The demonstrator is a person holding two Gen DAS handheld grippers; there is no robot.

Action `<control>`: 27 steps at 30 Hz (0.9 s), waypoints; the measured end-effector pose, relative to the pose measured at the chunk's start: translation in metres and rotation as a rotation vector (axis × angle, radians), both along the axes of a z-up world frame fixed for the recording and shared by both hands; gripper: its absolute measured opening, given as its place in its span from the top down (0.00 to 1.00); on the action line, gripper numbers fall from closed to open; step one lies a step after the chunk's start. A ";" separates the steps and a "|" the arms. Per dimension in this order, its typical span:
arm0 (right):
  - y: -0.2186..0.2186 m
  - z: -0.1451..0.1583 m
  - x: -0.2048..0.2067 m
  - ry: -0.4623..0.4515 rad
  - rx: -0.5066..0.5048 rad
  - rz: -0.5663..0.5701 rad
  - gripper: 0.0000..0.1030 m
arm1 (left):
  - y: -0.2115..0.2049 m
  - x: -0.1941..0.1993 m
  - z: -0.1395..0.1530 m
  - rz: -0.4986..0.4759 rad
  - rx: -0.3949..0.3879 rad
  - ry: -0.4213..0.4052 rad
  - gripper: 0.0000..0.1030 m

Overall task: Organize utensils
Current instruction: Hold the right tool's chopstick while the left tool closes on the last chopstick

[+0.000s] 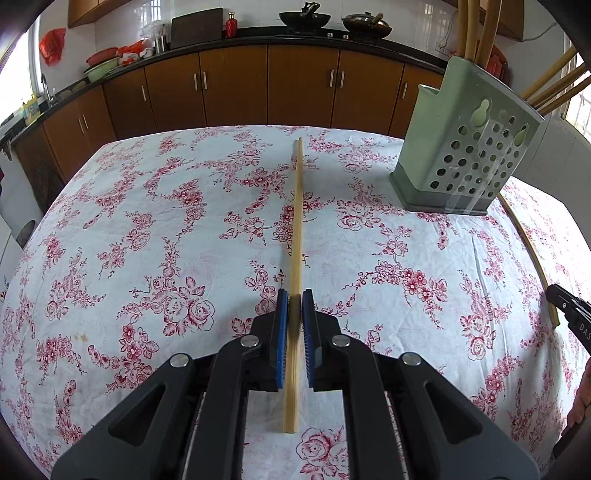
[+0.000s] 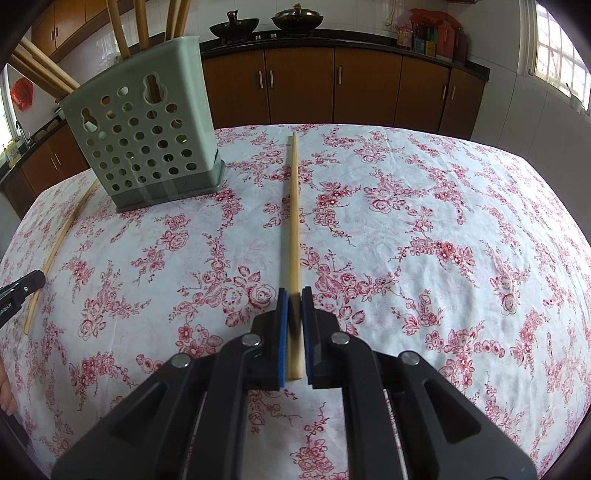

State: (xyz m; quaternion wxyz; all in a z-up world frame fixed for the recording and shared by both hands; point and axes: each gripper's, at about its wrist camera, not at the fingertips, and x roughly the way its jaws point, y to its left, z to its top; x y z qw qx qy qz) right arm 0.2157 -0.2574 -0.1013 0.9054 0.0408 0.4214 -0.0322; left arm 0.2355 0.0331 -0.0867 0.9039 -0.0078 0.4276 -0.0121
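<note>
Two chopsticks are in hand, one per tool. Left tool is clenched on a chopstick, pads pressing both sides, stick running fwd from the jaws w/ its far end toward the cabinets. Right tool is likewise clamped on a second chopstick. Whether the sticks are lifted or resting on the cloth can't be told for sure.

Landmark: green perforated holder, upright on the floral-cloth counter. Left tool's stick lies well to the holder's left and nearer the camera; right tool's stick sits to the holder's right, also apart from it. Several wooden utensils already stand in the holder, leaning out the top, so part of the sorting looks done.

Left to do, by the look of it: both gripped sticks need carrying over the holder's open top and dropping in. No other loose utensils show on the cloth in either view; what lies behind the holder is hidden.
</note>
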 end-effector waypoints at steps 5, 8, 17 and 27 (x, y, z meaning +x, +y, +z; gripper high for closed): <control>0.001 0.000 0.001 0.000 0.000 -0.001 0.91 | 0.001 0.000 0.000 0.000 -0.002 0.000 0.91; 0.001 0.000 -0.001 0.000 -0.004 -0.001 0.91 | 0.000 -0.001 0.000 0.001 0.002 0.001 0.91; 0.000 0.000 -0.010 0.001 0.007 0.006 0.91 | -0.004 -0.014 -0.001 -0.005 0.015 0.002 0.91; -0.011 0.028 -0.033 -0.087 0.029 0.010 0.92 | -0.001 -0.033 0.018 -0.028 0.021 -0.031 0.93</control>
